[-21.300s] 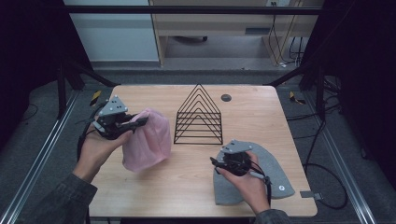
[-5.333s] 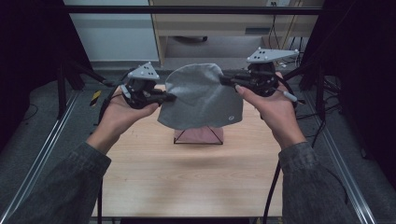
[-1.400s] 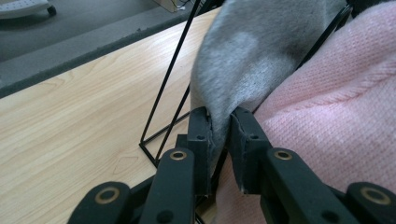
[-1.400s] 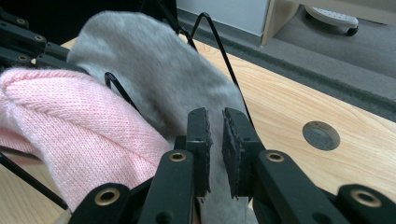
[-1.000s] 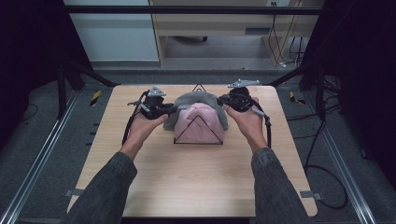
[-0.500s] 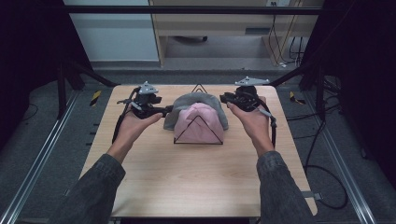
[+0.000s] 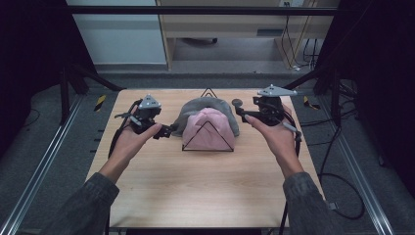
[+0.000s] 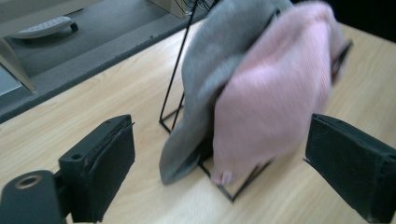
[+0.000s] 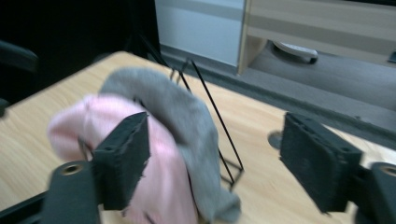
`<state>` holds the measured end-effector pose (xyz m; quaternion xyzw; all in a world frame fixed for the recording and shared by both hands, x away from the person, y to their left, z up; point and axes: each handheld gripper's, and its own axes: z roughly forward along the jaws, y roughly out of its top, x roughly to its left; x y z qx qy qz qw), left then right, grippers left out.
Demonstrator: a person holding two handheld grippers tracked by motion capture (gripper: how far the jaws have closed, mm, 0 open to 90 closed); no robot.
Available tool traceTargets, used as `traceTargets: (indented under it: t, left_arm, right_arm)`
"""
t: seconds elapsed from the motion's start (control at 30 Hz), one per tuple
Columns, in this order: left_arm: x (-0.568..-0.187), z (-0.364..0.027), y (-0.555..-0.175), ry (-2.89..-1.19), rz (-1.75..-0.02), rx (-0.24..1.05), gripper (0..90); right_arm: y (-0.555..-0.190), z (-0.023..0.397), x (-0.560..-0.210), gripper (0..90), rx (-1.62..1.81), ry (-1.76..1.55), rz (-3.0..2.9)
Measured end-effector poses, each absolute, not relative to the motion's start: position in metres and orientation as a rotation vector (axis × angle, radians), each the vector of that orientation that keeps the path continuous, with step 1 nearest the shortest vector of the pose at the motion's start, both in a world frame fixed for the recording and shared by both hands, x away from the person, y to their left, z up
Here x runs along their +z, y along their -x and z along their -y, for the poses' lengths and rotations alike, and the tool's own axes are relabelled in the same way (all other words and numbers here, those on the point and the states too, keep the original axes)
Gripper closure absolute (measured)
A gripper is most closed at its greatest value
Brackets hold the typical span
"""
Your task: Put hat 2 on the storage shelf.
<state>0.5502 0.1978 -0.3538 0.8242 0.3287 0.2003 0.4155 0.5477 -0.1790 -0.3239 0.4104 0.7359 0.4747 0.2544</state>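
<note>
Since a second ago you have drawn both tools away from the grey cloth [image 7: 196,108], the left tool [image 7: 169,131] out toward 9 o'clock and the right tool [image 7: 238,106] toward 3 o'clock, their jaws just having opened, and both now stand released with nothing between them. That grey cloth hangs limp over the black wire rack [image 7: 207,138] at the counter's [image 7: 195,191] 12 o'clock side, just behind a pink ribbed cloth [image 7: 208,128] draped over the same rack's front, both touching.
</note>
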Motion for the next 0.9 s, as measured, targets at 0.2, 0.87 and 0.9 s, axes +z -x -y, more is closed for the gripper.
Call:
traceTargets:
  t: [0.2,0.87,0.9]
  left_arm:
    - [-0.382,-0.222,-0.525,-2.150,-0.843,0.462,5.6]
    - [-0.484,-0.273,-0.508,-2.328,-1.033,0.323,5.8]
    - [-0.485,-0.272,-0.508,-2.340,-1.033,0.317,5.7]
  right_arm:
    - [-0.518,0.198,-0.355,12.3,1.232,-1.158,-2.020]
    - [-0.492,0.233,-0.483,9.4,1.033,-1.437,-2.170]
    - [-0.491,0.234,-0.487,9.4,1.021,-1.448,-2.182]
